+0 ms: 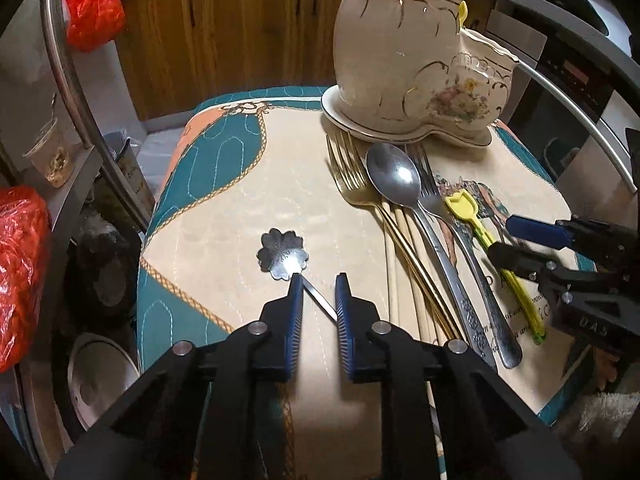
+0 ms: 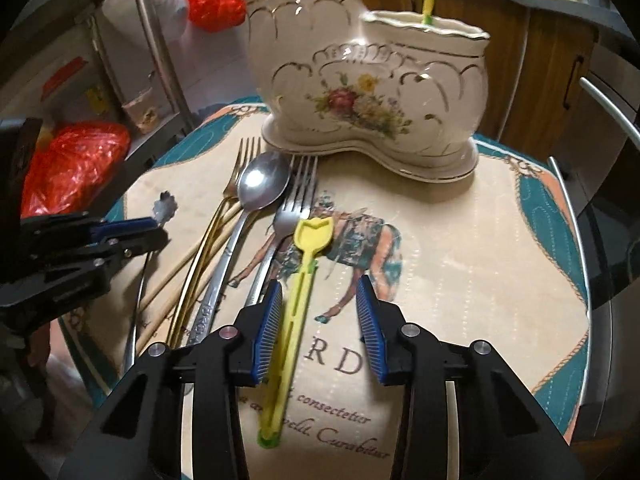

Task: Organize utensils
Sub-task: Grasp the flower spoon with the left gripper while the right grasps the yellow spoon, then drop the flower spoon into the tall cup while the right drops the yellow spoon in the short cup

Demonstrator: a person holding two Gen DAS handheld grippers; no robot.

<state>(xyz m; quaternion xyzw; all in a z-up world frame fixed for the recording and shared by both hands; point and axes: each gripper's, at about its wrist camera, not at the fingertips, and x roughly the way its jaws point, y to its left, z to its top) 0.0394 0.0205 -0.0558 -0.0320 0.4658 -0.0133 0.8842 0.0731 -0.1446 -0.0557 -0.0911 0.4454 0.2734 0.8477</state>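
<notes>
A cream ceramic utensil holder (image 1: 404, 52) (image 2: 360, 88) with two compartments stands at the back of the mat; a yellow utensil (image 2: 428, 0) sticks out of its smaller compartment. My left gripper (image 1: 318, 280) is open around the thin handle of a small flower-shaped spoon (image 1: 283, 254) (image 2: 164, 205) that lies on the mat. My right gripper (image 2: 318, 286) (image 1: 506, 236) is open over a yellow plastic spoon (image 2: 302, 276) (image 1: 464, 206); the handle runs beside its left finger. A pile holds a steel spoon (image 1: 394, 176) (image 2: 262, 180), a steel fork (image 2: 294, 200), a gold fork (image 1: 348, 172) and chopsticks (image 1: 392, 248).
A patterned teal and cream mat (image 2: 460, 248) covers the small round table with a metal rim (image 2: 588, 280). Red plastic bags (image 1: 90, 0) (image 2: 68, 164) hang at the left on a metal rack. Wooden cabinets (image 1: 224, 36) stand behind.
</notes>
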